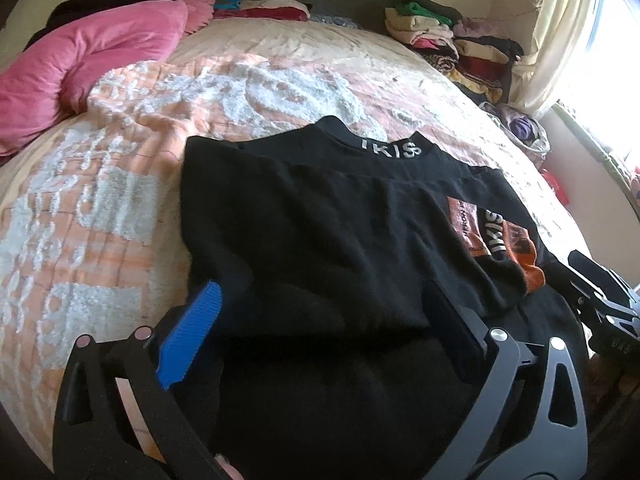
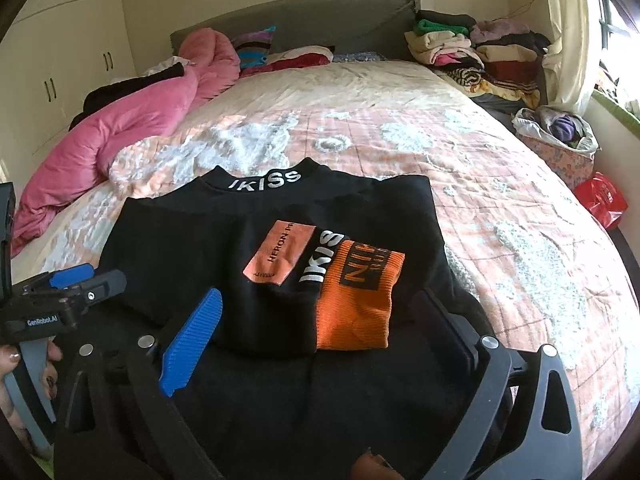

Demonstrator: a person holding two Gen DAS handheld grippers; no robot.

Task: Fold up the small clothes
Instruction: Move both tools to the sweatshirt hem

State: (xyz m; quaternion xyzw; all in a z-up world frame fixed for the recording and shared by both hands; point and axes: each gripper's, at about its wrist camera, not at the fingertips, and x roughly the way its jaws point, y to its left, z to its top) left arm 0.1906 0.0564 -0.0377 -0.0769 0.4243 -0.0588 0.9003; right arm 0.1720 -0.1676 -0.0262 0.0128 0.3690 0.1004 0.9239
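A black top (image 2: 192,248) with a lettered collar is lying spread near the foot edge of the bed (image 2: 500,216), its sleeves apparently already folded in across the chest, with one orange cuff (image 2: 356,300) resting on the right half of the body. The folding is looking partly done: the garment is sitting in a compact rectangle, collar toward the headboard, but the hem nearest the camera is still hanging loose over the bed's foot edge, so by this view a lengthwise fold is still waiting to be made, and then the piece would be joining the stacks. The left tool (image 1: 316,320) is hovering with its jaws spread wide over the left half of the top, the blue pad (image 1: 192,336) and the dark pad either side of a raised fold of black cloth; whether either pad is touching the fabric cannot be told, and nothing is being gripped. The right tool (image 2: 320,328) is likewise standing released and wide open above the lower right part of the garment, straddling the orange cuff without pinching it. Folded clothes (image 2: 472,48) are piling up at the far right corner of the bed by the curtain (image 2: 564,40), while a pink duvet (image 2: 132,120) is lying bunched along the left edge and a basket (image 2: 560,140) of laundry is standing off the right side.
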